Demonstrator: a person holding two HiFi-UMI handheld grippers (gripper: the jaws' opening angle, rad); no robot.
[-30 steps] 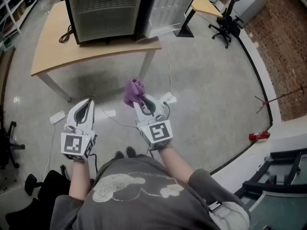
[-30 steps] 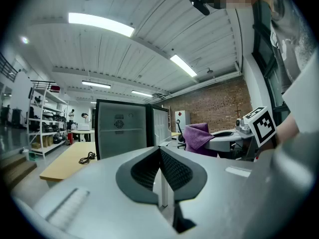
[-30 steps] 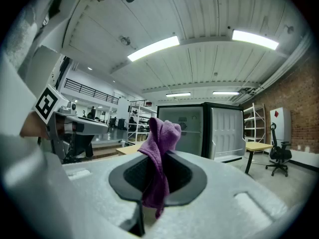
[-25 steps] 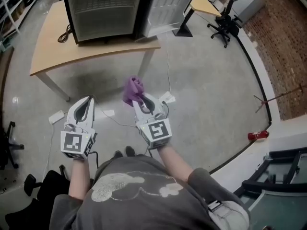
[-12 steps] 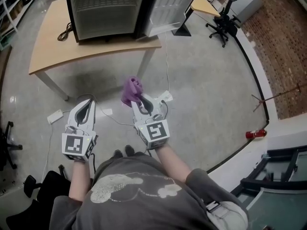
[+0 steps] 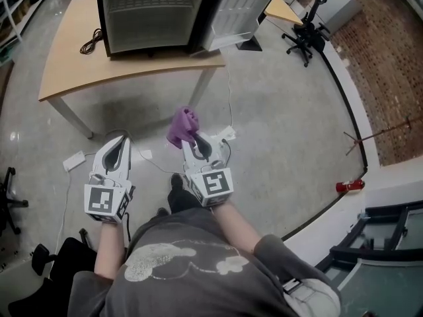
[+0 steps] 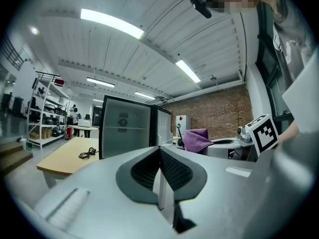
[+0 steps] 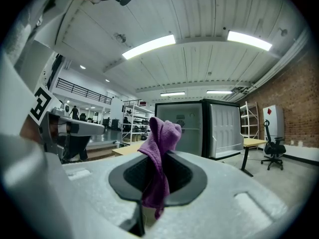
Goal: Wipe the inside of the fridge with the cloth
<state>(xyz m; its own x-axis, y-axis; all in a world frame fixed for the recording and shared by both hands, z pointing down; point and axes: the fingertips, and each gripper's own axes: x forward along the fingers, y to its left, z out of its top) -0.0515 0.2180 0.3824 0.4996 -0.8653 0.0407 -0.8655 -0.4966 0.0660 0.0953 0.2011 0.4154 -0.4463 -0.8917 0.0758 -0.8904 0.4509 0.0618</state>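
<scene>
A small black fridge (image 6: 149,12) stands on a wooden table (image 6: 73,65), its door (image 6: 236,8) swung open to the right, white inside. My right gripper (image 6: 190,137) is shut on a purple cloth (image 6: 182,125), which bunches up above its jaws; the cloth (image 8: 160,156) hangs between the pads in the right gripper view. My left gripper (image 6: 116,152) is shut with nothing in it, its pads (image 7: 172,171) pressed together. Both grippers are held over the floor, well short of the table. The fridge (image 7: 124,133) and fridge (image 8: 192,128) show ahead in both gripper views.
A black cable (image 6: 88,45) lies on the table left of the fridge. White cords and a power strip (image 6: 73,160) lie on the concrete floor (image 6: 284,124). An office chair (image 6: 305,28) stands far right. A red object (image 6: 349,185) lies by the curved floor line.
The view has edged nearer the table; the fridge sits higher in the frame. A dark shoe now shows under the right gripper. Both grippers keep their hold and pose.
</scene>
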